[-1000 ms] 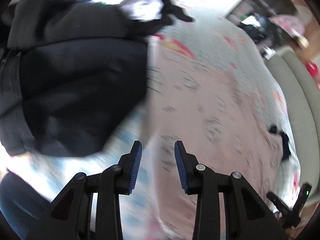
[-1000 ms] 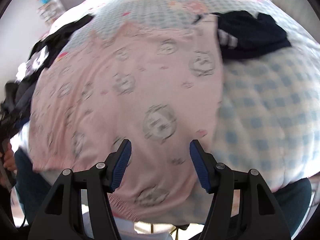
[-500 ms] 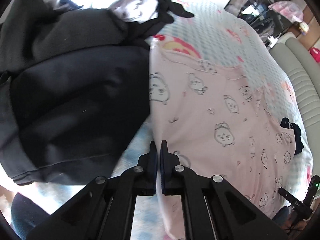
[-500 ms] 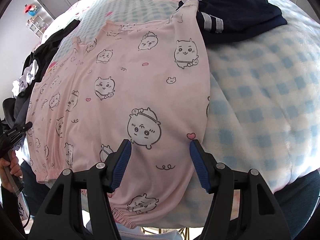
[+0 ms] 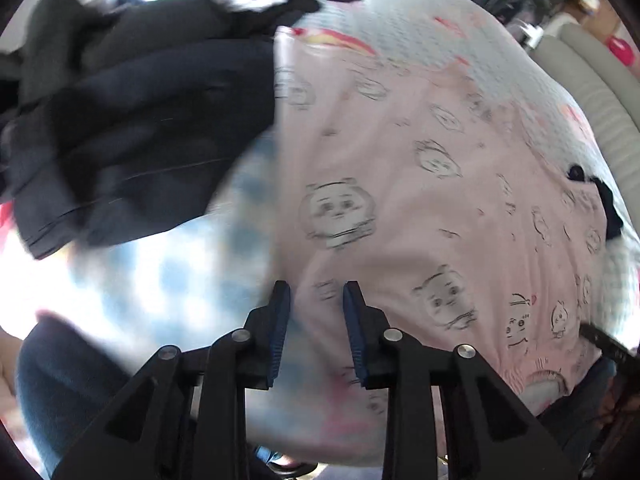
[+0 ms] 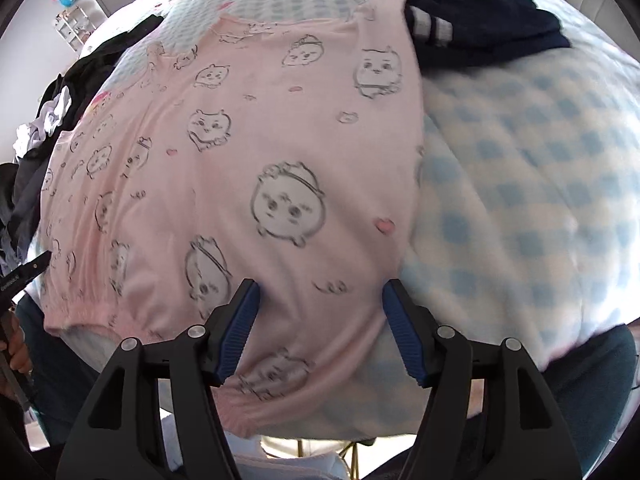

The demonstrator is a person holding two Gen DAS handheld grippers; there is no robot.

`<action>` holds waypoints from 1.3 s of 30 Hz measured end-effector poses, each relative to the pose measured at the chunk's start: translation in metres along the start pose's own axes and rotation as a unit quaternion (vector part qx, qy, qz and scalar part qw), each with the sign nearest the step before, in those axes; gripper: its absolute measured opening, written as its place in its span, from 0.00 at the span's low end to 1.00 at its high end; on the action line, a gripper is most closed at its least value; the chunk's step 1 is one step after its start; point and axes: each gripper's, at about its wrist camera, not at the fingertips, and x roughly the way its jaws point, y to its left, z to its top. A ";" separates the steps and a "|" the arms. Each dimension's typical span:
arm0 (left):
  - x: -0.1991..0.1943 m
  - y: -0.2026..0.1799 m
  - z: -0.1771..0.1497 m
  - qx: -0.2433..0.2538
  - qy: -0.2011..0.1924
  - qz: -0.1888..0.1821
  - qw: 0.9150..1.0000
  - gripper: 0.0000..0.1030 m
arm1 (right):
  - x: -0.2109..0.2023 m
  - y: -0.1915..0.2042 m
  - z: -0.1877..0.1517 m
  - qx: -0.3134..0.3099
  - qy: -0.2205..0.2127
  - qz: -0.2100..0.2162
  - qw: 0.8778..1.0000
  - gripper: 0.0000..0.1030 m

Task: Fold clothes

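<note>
A pink garment (image 5: pixel 420 208) printed with cartoon faces lies spread flat on a blue-and-white checked bed cover (image 6: pixel 520 184). My left gripper (image 5: pixel 316 300) hovers over the garment's left edge near the hem. Its jaws are opening, and the fabric lies below them, not pinched. My right gripper (image 6: pixel 320 292) points down over the pink garment (image 6: pixel 260 152) close to its lower right corner. Its jaws stand wide and are still opening, with nothing gripped. Each gripper shows at the edge of the other's view.
A pile of dark clothes (image 5: pixel 132 128) with a white piece lies left of the pink garment. A navy garment with white stripes (image 6: pixel 480 20) lies at its far right corner. A grey padded headboard (image 5: pixel 592 92) borders the bed. A person's jeans (image 5: pixel 60 380) show below.
The left gripper was shut half a second ago and has opened part way, shifting right over the pink garment. The right gripper has sunk closer to the fabric.
</note>
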 end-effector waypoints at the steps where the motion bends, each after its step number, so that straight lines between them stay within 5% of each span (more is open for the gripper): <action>1: -0.007 0.002 -0.002 -0.004 -0.003 0.001 1.000 0.28 | -0.002 -0.002 -0.002 0.000 -0.001 -0.008 1.000 0.64; 6: -0.030 -0.025 -0.009 0.039 -0.042 -0.065 0.996 0.30 | -0.013 -0.007 -0.007 0.018 -0.012 0.007 1.000 0.64; 11: -0.005 -0.059 -0.026 0.066 0.022 -0.109 0.992 0.30 | 0.001 0.013 -0.011 0.006 0.011 0.033 0.999 0.64; 15: 0.002 -0.049 -0.041 0.088 0.054 -0.057 0.993 0.30 | 0.000 0.006 -0.026 0.010 0.021 0.030 0.999 0.64; 25: -0.028 -0.075 -0.042 0.137 0.005 -0.118 0.984 0.30 | -0.009 0.004 -0.026 0.013 0.023 0.094 0.995 0.64; 29: -0.006 -0.078 -0.047 0.152 0.043 -0.040 0.987 0.30 | 0.006 0.007 -0.023 0.000 0.043 0.057 0.997 0.64; 34: -0.014 -0.044 -0.052 0.114 0.054 -0.059 0.990 0.31 | 0.001 -0.022 -0.032 0.039 0.052 0.046 0.997 0.64; 39: -0.029 -0.057 -0.044 0.138 0.014 -0.101 0.985 0.33 | -0.007 -0.029 -0.018 0.065 0.021 0.075 0.995 0.64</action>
